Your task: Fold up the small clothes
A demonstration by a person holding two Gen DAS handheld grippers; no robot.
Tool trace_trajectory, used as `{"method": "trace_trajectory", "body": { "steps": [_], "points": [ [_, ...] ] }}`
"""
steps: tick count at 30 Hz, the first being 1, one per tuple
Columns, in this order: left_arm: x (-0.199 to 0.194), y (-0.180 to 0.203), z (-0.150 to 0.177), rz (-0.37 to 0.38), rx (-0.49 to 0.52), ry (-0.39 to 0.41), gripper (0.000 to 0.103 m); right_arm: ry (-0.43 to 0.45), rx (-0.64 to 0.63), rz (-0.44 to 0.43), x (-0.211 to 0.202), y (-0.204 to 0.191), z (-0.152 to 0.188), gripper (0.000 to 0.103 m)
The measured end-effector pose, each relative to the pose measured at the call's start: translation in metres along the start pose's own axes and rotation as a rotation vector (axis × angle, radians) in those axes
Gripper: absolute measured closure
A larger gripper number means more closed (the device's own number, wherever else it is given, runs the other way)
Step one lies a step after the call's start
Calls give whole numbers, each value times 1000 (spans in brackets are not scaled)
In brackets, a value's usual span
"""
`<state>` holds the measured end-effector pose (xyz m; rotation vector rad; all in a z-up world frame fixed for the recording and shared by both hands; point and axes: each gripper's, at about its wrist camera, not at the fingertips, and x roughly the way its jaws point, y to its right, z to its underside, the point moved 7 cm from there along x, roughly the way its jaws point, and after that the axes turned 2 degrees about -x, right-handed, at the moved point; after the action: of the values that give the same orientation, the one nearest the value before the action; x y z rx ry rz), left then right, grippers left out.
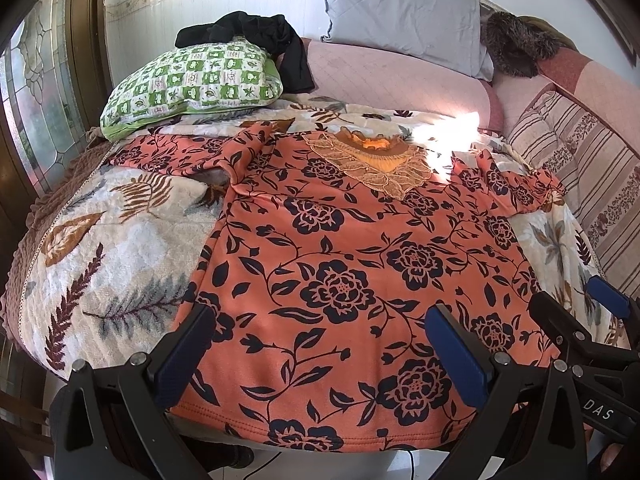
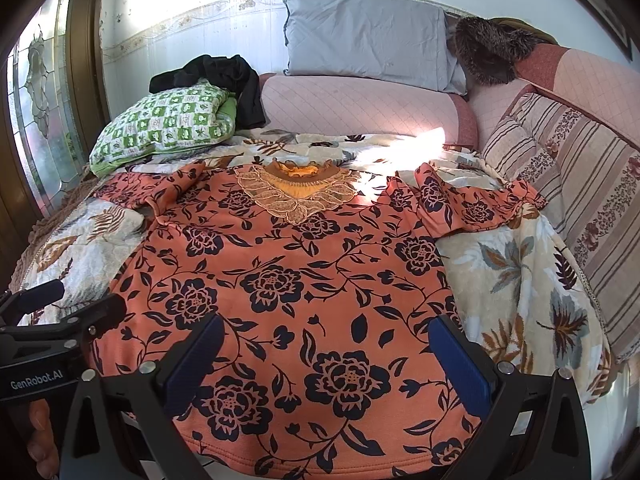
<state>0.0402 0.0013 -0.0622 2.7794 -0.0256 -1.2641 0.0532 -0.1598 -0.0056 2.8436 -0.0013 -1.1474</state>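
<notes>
An orange top [image 1: 340,248] with dark flowers lies flat, front up, on a leaf-print blanket [image 1: 100,260], its hem at the bed's near edge. The lace collar [image 1: 372,160] points away and both sleeves are spread to the sides. My left gripper [image 1: 320,344] hovers open over the hem's left half, with nothing between its blue pads. My right gripper [image 2: 328,360] hovers open over the right half of the top [image 2: 288,280], also holding nothing. Each gripper shows in the other's view: the right gripper [image 1: 580,308] at the far right, the left gripper [image 2: 72,304] at the far left.
A green checked pillow [image 1: 192,84] with a black garment [image 1: 260,36] on it lies at the back left. A grey pillow [image 1: 404,12] and pink cushions line the wall. A striped cushion [image 1: 580,168] stands along the right side. A glazed wooden door [image 1: 36,100] is at the left.
</notes>
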Motion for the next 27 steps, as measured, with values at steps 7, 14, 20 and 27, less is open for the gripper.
{"method": "trace_trajectory", "body": {
  "steps": [7, 14, 20, 27],
  "points": [
    [3, 0, 1, 6, 7, -21, 0, 4, -3, -2, -1, -1, -2, 0],
    [0, 1, 1, 14, 4, -8, 0, 5, -3, -1, -1, -1, -2, 0],
    [-1, 2, -2, 15, 7, 2, 0, 3, -18, 8, 0, 0, -1, 0],
    [-1, 1, -3, 5, 11, 6, 0, 5, -21, 5, 0, -3, -2, 0]
  ]
}}
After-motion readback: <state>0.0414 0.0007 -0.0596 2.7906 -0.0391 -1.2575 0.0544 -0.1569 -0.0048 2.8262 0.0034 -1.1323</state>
